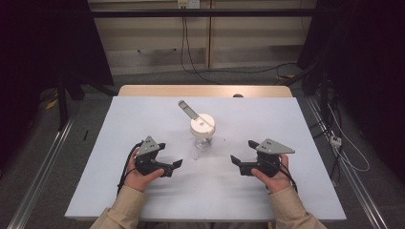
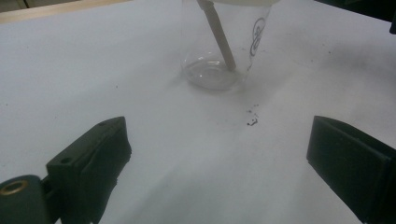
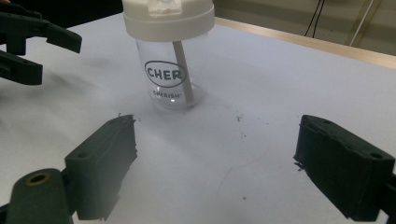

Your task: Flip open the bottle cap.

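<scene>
White table [image 1: 143, 191]: lidded cup [image 1: 202, 130] w/ stick [image 1: 188, 110] betw. left gripper [image 1: 171, 155] & right gripper [image 1: 242, 151], both released.

A clear plastic cup [image 1: 202, 133] is standing upright near the middle of the white table [image 1: 143, 114], slightly toward the far side. A white lid [image 1: 202, 124] is sitting squarely on its rim. A pale straw [image 1: 188, 110] is passing through the lid, leaning up and away to the far left, its lower end resting on the cup's bottom. The cup is looking empty. A black oval logo reading "CHER", with "CHERISH" beneath, is showing on its wall [image 3: 165, 73].
</scene>
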Demonstrator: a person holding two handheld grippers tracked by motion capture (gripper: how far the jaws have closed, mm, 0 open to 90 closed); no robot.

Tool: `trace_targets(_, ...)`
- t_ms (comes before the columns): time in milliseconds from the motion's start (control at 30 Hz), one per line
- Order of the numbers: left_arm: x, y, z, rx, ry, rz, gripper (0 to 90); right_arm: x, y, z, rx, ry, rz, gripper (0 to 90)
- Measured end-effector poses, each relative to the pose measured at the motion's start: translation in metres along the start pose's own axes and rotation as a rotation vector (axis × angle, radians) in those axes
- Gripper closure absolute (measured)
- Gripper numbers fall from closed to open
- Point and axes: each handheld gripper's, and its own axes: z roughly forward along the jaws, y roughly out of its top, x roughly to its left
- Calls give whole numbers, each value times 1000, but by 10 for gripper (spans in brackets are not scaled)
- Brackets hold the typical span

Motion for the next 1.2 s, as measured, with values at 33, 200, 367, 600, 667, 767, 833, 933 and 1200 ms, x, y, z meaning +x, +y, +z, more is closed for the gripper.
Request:
trace_targets(33, 0, -1, -1, -5, -2, -17, 56, 0, -1, -2, 0, -1, 1, 116)
trace_targets(200, 3, -5, -11, -3, 12, -6, 54, -1, -8, -13, -2, -7, -1, 108)
trace_targets(367, 6, -8, -19, -2, 17, -1, 52, -2, -16, -21, 11, -13, -2, 103)
trace_targets(600, 9, -12, -28, -10, 22, -18, 52, -5, -25, -34, 15, -28, -2, 98)
trace_targets(667, 9, -13, -30, -7, 26, -21, 52, -6, -28, -36, 22, -27, -4, 97)
trace_targets(767, 10, -14, -32, -2, 31, -12, 52, -6, -30, -38, 20, -32, -5, 96)
trace_targets(833, 11, -15, -34, 5, 29, -4, 52, -7, -30, -40, 20, -32, -5, 96)
trace_targets(933, 12, -16, -38, -3, 32, -13, 52, -7, -32, -42, 25, -35, -7, 96)
trace_targets(1200, 18, -21, -47, -5, 45, -26, 57, -10, -35, -45, 30, -42, 0, 96)
